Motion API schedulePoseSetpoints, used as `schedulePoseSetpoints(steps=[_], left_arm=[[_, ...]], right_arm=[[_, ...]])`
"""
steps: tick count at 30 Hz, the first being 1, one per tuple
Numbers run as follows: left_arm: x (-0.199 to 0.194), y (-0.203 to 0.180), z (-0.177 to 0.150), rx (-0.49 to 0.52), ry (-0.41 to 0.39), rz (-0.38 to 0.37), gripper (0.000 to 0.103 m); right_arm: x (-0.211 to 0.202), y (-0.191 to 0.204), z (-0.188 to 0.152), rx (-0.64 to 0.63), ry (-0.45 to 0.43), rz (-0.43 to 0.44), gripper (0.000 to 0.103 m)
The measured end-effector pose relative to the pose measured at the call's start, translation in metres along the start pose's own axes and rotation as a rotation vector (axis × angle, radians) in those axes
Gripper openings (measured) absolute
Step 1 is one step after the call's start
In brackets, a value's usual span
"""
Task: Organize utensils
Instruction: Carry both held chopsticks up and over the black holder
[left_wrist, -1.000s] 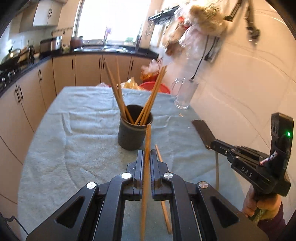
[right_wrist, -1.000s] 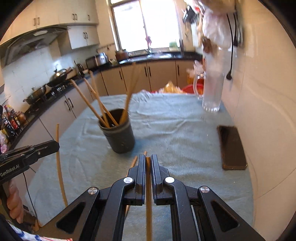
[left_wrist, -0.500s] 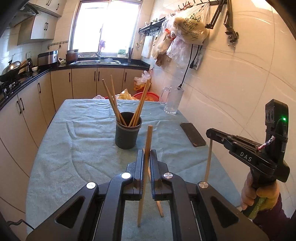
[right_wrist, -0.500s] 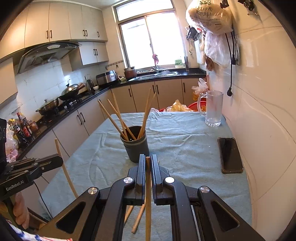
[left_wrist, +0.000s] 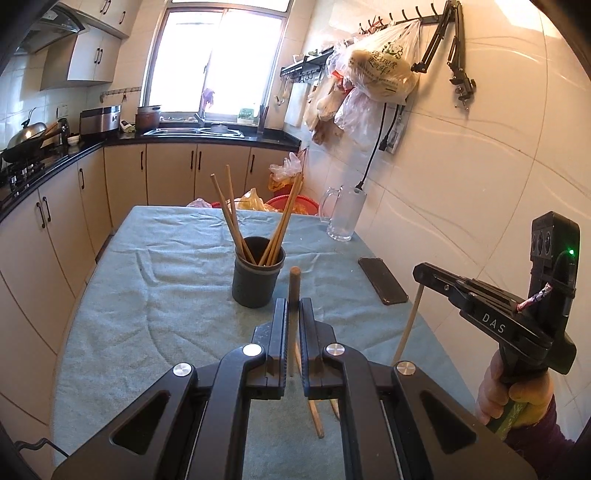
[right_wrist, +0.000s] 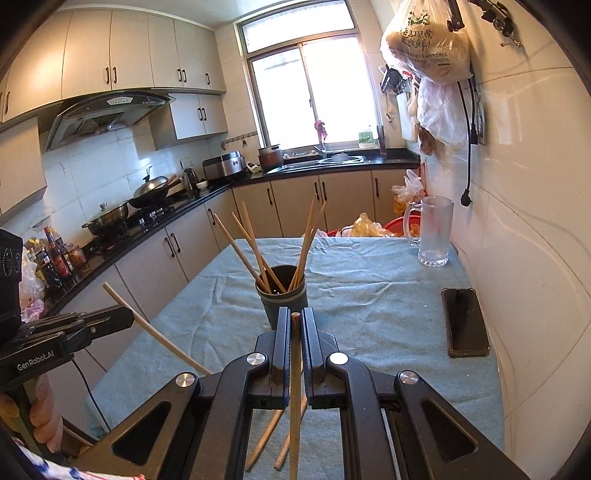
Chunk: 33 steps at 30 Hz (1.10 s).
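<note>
Chopsticks (left_wrist: 293, 291), slim pale wood: one clamped upright in each closed claw (left_wrist: 293, 306).

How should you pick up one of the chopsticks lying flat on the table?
Grip a loose chopstick near its middle, coming straight down from above. It lies flat on the cloth and is thin, so close across its width. Both hand-held grippers already hold one.

"DAS" marks the right gripper (left_wrist: 419, 271); "GenRobot.AI" marks the left gripper (right_wrist: 127, 319).

Both tongs, left (left_wrist: 292, 314) and right (right_wrist: 294, 325), angle downward, each clamped on a chopstick.
</note>
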<state>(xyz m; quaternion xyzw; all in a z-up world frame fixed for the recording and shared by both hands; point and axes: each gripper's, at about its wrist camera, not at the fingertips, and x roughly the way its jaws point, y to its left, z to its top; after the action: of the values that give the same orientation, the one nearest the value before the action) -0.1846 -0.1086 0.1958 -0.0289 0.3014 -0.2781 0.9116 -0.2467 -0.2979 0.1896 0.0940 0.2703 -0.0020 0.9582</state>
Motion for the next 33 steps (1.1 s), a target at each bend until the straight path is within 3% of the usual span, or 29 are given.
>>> schedulePoseSetpoints(steps=[18,33], left_arm=[[0.001,-0.001,0.022,0.01,-0.028,0.02,0.005],[0.022,0.012,0.125,-0.03,-0.145,0.056,0.005]], right_arm=[[-0.007,0.008,0.038,-0.033,-0.079,0.007,0.006],[0.019,0.019,0.126,-0.056,-0.142,0.028,0.006]])
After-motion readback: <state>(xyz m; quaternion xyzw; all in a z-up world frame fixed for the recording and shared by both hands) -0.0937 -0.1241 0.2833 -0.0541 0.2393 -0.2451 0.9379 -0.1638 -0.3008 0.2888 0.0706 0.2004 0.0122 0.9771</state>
